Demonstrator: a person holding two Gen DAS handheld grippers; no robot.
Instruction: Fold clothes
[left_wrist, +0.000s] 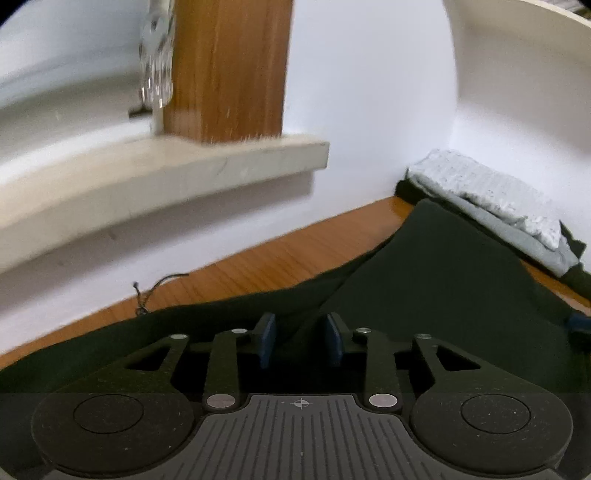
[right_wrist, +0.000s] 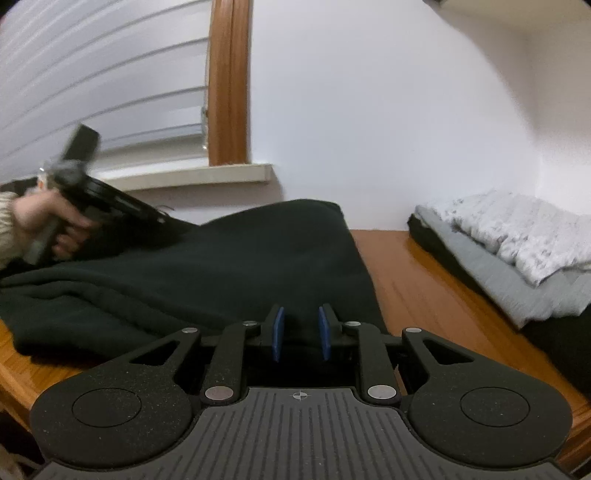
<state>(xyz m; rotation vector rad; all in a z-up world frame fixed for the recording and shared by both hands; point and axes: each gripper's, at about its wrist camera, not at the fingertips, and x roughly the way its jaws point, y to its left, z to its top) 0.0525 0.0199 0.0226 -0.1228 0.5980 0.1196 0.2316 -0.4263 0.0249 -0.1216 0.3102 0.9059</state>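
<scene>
Both grippers (left_wrist: 301, 339) (right_wrist: 300, 334) at dark garment's (right_wrist: 221, 266) edge.

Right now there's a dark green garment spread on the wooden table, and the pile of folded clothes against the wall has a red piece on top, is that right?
Not quite. The top piece of the folded pile is white with a grey speckled print, not red; the right wrist view shows it clearly. The rest holds: the dark green garment is spread on the wooden table, and the pile sits against the wall.
</scene>
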